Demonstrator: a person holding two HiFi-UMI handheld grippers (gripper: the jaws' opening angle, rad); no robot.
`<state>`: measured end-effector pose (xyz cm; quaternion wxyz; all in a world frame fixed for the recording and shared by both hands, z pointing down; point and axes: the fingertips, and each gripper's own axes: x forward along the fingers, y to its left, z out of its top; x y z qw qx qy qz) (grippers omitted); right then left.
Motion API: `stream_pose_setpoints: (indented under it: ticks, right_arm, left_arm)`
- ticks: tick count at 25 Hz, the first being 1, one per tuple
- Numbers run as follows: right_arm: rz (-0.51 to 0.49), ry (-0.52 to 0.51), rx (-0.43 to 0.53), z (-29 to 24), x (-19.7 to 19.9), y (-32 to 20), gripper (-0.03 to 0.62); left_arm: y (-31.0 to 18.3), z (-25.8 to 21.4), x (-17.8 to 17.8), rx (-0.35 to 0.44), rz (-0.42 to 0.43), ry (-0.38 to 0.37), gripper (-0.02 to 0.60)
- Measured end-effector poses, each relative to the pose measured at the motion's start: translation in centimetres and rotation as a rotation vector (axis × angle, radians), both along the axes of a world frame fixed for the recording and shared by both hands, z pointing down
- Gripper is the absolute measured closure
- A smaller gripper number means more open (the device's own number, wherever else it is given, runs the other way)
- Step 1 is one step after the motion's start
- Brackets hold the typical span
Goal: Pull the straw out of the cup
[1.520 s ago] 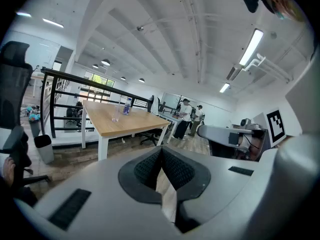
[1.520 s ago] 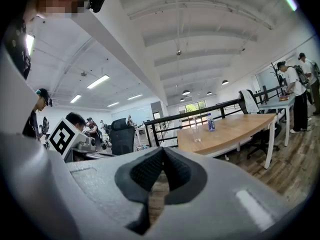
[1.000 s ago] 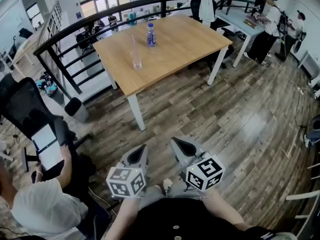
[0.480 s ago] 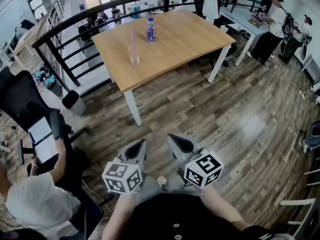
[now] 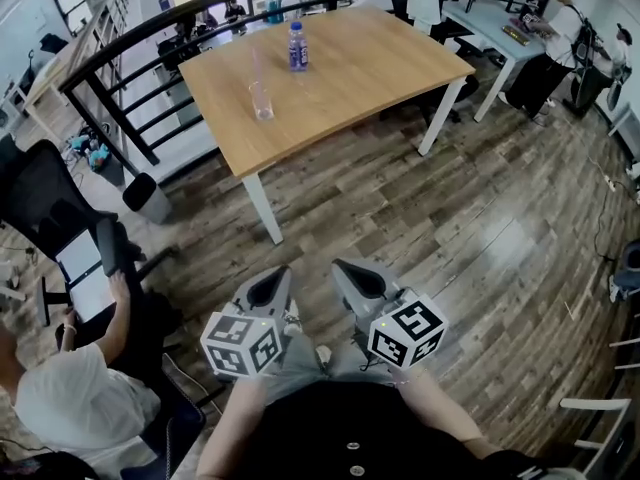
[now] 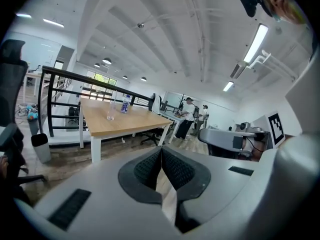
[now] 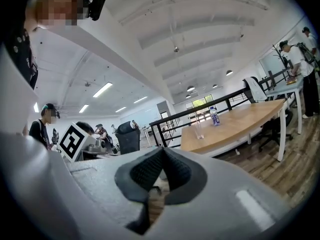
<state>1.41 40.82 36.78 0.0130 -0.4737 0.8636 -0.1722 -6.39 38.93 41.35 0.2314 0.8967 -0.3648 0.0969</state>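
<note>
Hovering | left gripper (image 5: pixel 274 280) jaws together, empty | right gripper (image 5: pixel 352 273) jaws together, empty | cup (image 5: pixel 262 100) well apart

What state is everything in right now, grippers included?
Left gripper: shut, empty.
Right gripper: shut, empty.
Cup: upright on the table, untouched.
Straw: standing in the cup, not yet pulled.
Water bottle: upright on the table, beyond the cup.

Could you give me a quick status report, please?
Left gripper, right gripper shut, empty, short of table. Cup with straw on it, untouched. Bottle beyond cup, not blocking.
</note>
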Motion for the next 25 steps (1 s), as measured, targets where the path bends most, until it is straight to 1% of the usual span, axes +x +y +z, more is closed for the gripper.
stream_pose_setpoints:
  ticks: [4,9,14,18,20,25]
  right_arm:
    - [0.021,0.002,-0.005,0.6,0.5,-2.3,0.595]
    - [0.048,0.003,0.008,0.6,0.3,-7.8,0.595]
    - [0.093,0.01,0.039,0.1,-0.1,-13.8,0.595]
    - [0.116,0.022,0.038,-0.6,-0.7,-18.1,0.595]
    - [0.13,0.029,0.044,-0.9,-0.9,-20.2,0.595]
    - [0.16,0.04,0.052,-1.2,-1.8,-25.5,0.595]
  left_arm:
    - [-2.5,0.3,0.1,0.003,0.0,0.001,0.565]
    - [-7.0,0.9,-0.7,-0.005,0.019,0.007,0.565]
    - [-12.9,0.3,-2.4,0.03,0.034,0.033,0.565]
    - [-18.1,-0.6,-3.3,0.048,0.055,0.005,0.565]
    - [-20.5,-1.2,-3.5,0.063,0.064,0.013,0.565]
    - [-25.9,-1.4,-3.5,0.06,0.117,0.031,0.565]
